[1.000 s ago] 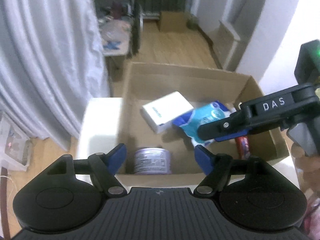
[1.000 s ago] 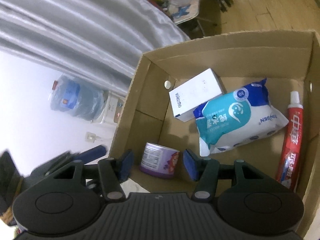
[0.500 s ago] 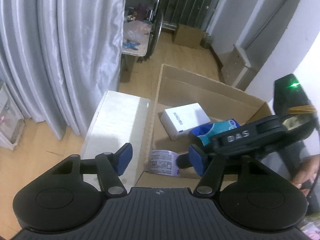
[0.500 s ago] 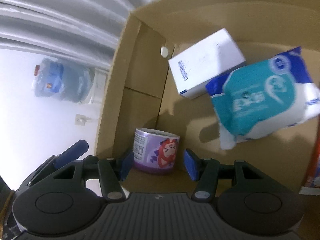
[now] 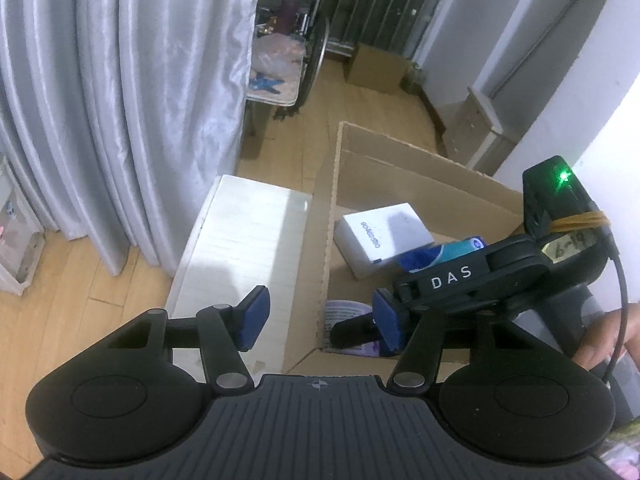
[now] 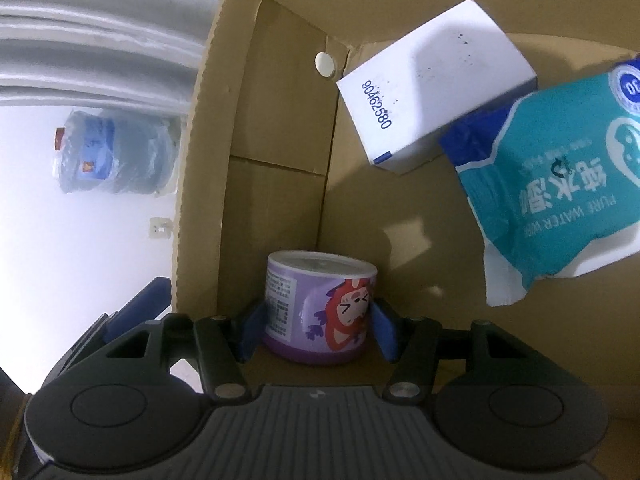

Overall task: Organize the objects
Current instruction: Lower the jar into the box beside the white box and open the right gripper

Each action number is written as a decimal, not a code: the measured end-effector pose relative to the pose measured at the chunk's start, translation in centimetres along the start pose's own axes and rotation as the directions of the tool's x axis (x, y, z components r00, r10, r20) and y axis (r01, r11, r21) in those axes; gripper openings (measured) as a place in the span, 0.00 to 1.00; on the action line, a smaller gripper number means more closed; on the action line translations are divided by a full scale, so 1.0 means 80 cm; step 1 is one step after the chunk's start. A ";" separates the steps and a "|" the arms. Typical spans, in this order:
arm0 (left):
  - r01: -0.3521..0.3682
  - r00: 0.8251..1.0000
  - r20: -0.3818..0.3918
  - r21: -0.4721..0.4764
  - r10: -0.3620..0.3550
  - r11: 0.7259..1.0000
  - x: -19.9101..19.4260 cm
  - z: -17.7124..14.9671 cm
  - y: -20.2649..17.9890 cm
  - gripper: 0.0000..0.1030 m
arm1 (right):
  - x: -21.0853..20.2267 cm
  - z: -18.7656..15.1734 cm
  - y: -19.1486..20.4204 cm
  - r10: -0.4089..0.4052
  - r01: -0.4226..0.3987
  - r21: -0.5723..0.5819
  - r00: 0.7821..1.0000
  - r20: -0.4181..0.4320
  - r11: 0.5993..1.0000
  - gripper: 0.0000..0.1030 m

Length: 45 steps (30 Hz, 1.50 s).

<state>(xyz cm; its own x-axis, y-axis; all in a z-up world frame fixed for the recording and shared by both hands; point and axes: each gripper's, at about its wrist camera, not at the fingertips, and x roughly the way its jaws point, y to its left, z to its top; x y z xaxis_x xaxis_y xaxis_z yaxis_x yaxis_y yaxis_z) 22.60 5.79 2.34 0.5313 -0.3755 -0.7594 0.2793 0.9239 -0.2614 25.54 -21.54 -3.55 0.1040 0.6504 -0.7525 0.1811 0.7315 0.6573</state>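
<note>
- The left tongs (image 5: 318, 324) are black plastic, with blue pads (image 5: 251, 319), silver screws and a ribbed grey base.
- The right tongs (image 6: 318, 330) look the same; their side carries white letters "DAS", a green light, a handwritten label and a black cable.

Both views are dim and bluish, with heavy fisheye bending that curves the curtain (image 5: 120, 112) folds at the left and darkens the corners. In the left wrist view, a pale glare patch sits on the white desk (image 5: 240, 248) at centre and a green lamp glows at the right edge. In the right wrist view, the wall at left is blown out white, the cardboard box (image 6: 276, 128) holds soft shadows, and the wipes pack (image 6: 560, 184) at right is slightly blurred.
</note>
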 end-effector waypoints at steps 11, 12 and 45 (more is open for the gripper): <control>-0.009 1.000 0.001 0.031 0.009 0.999 -0.003 0.001 -0.012 0.56 | -0.007 0.011 -0.029 0.088 -0.092 0.150 0.996 0.029 0.984 0.48; -0.010 1.000 0.001 0.033 0.010 0.999 -0.003 0.002 -0.012 0.56 | -0.006 0.012 -0.030 0.094 -0.097 0.154 0.995 0.024 0.983 0.48; -0.044 0.999 0.002 0.037 0.044 0.998 -0.011 0.011 -0.012 0.57 | 0.024 0.032 -0.066 0.381 -0.393 0.511 0.915 0.133 0.765 0.57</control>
<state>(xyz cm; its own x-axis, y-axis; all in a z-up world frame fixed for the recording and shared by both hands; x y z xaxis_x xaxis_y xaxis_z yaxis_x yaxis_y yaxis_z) 22.51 5.16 3.80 0.5448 -0.3350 -0.7688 0.2853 0.9361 -0.2057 27.26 -24.69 -8.55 0.2946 0.8462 -0.4440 0.5973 0.1995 0.7768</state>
